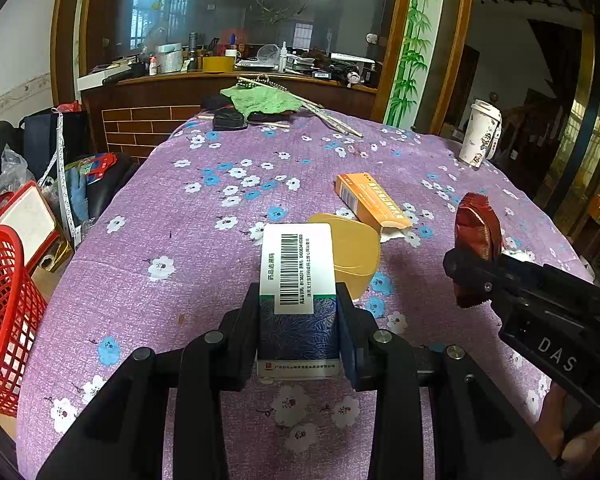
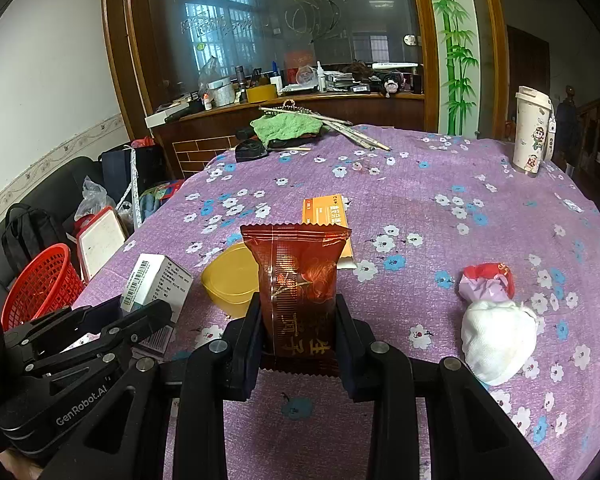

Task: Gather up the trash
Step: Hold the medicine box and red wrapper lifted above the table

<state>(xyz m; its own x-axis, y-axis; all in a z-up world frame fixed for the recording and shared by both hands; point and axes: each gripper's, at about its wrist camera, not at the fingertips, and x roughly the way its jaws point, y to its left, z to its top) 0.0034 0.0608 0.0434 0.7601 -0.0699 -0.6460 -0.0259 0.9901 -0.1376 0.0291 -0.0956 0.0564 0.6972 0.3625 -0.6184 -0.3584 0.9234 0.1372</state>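
The left tongs (image 1: 298, 320) clamp a white-and-blue cardboard medicine box (image 1: 298, 276); the right tongs (image 2: 298, 332) clamp a red foil snack wrapper (image 2: 298, 280), both raised above the purple floral table (image 2: 440, 208).

On the desk (image 2: 420, 208), the lid (image 2: 230, 280) lies just before the carton (image 2: 326, 210); the wad of tissue (image 2: 496, 340) sits well right of them. The cup (image 2: 532, 132) stands at the far right edge. A basket (image 2: 40, 284) stands left, off the desk.

The left gripper (image 1: 298, 320) pointed downward, jaws clamped on a box (image 1: 298, 280). The right gripper (image 2: 298, 332) did likewise, pinching a red wrapper (image 2: 298, 280).
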